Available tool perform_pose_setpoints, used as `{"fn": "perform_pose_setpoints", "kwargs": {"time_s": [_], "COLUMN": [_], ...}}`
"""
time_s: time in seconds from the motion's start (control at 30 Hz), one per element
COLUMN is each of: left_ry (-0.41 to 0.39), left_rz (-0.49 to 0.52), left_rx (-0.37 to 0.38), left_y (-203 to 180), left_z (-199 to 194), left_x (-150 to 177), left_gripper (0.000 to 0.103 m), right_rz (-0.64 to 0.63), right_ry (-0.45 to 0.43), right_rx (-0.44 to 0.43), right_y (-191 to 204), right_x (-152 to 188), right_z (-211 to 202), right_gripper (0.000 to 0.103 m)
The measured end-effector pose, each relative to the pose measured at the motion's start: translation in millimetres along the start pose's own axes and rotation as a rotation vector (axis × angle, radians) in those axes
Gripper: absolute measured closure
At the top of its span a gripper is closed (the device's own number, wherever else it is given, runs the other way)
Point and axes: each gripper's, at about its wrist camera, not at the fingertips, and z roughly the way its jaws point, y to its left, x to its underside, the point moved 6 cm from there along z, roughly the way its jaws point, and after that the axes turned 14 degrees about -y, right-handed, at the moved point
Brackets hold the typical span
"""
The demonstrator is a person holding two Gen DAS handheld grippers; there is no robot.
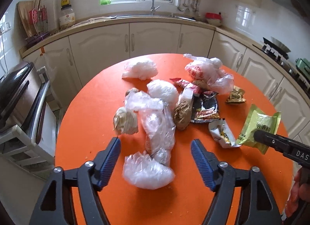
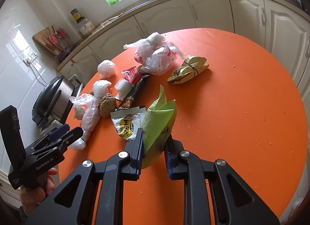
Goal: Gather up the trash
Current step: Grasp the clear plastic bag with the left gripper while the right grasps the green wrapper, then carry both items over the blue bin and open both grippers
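Note:
Trash lies scattered on a round orange table (image 1: 93, 108). My left gripper (image 1: 156, 143) is open, its jaws on either side of a long clear plastic bag (image 1: 155, 134) that lies on the table. My right gripper (image 2: 154, 141) is shut on a green snack wrapper (image 2: 158, 122) and holds it up off the table; the wrapper also shows in the left wrist view (image 1: 259, 126). Near it lie a white and yellow packet (image 2: 127, 124), a black wrapper (image 1: 207, 106), a red wrapper (image 2: 132, 74), brown lumps (image 1: 182, 114), a gold packet (image 2: 188, 68) and several white plastic bags (image 1: 207, 71).
Cream kitchen cabinets (image 1: 155, 37) with a sink and tap (image 1: 153, 4) stand behind the table. A metal bin with a dark lid (image 1: 17, 93) stands left of the table. A stove (image 1: 275, 48) is at the right. Crumbs dot the table's right half (image 2: 251, 124).

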Motion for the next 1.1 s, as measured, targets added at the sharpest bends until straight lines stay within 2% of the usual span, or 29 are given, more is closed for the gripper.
{"fn": "perform_pose_setpoints", "kwargs": {"time_s": [0.07, 0.1, 0.13, 0.17, 0.2, 0.33, 0.43, 0.57, 0.67, 0.77, 0.83, 0.87, 0.93, 1.0, 1.03, 1.1], "left_ry": [-0.003, 0.015, 0.045, 0.083, 0.086, 0.065, 0.047, 0.019, 0.049, 0.060, 0.074, 0.073, 0.089, 0.091, 0.104, 0.109], "left_rz": [0.027, 0.035, 0.035, 0.028, 0.028, 0.004, -0.036, -0.043, 0.006, 0.034, 0.046, 0.042, 0.043, 0.021, 0.024, -0.020], "left_rx": [0.003, 0.002, 0.007, 0.008, -0.014, 0.021, 0.068, 0.084, 0.080, 0.047, 0.016, 0.001, -0.013, -0.026, -0.027, 0.019], "left_y": [-4.7, -8.9, -9.9, -12.4, -10.7, -14.6, -11.7, -11.9, -17.6, -19.6, -23.0, -23.7, -25.7, -25.4, -26.5, -27.7], "left_z": [14.4, 24.4, 36.4, 46.5, 52.6, 52.9, 42.7, 25.1, 19.0, 13.0, 17.3, 20.8, 30.8, 38.6, 41.5, 38.3], "left_x": [-6.2, -1.5, 0.4, 8.9, 9.1, 10.4, 10.7, 15.2, 24.7, 30.4, 29.9, 29.2, 30.8, 33.7, 34.1, 33.1], "left_gripper": [0.028, 0.034, 0.060, 0.076, 0.079, 0.088, 0.090, 0.092, 0.090, 0.074, 0.036, 0.033, 0.038, 0.060, 0.075, 0.080], "right_rz": [0.001, 0.002, 0.002, 0.003, 0.004, 0.006, 0.008, 0.016, 0.020, 0.024, 0.029, 0.029, 0.032, 0.031, 0.032, 0.029], "right_ry": [-0.003, -0.002, 0.001, 0.002, 0.004, 0.002, -0.010, -0.029, -0.035, -0.027, -0.021, -0.019, -0.016, -0.016, -0.017, -0.022], "right_rx": [-0.003, -0.003, -0.005, -0.006, -0.007, -0.017, -0.026, -0.038, -0.034, -0.029, -0.027, -0.027, -0.030, -0.033, -0.035, -0.037], "right_y": [0.0, -0.1, -0.3, -0.5, -0.8, -2.2, -2.9, -5.6, -10.4, -15.3, -18.1, -18.5, -18.5, -17.4, -17.9, -17.3], "right_x": [-2.8, -3.6, -4.6, -5.0, -5.3, -6.5, -8.1, -10.7, -11.4, -9.0, -7.1, -6.2, -5.0, -5.0, -5.3, -6.0], "right_z": [1.1, 1.9, 3.4, 4.6, 5.5, 4.4, -1.2, -12.1, -18.5, -19.4, -18.6, -18.2, -17.5, -17.5, -17.7, -20.5], "right_gripper": [0.084, 0.084, 0.084, 0.084, 0.084, 0.085, 0.085, 0.085, 0.085, 0.085, 0.085, 0.085, 0.085, 0.085, 0.085, 0.085]}}
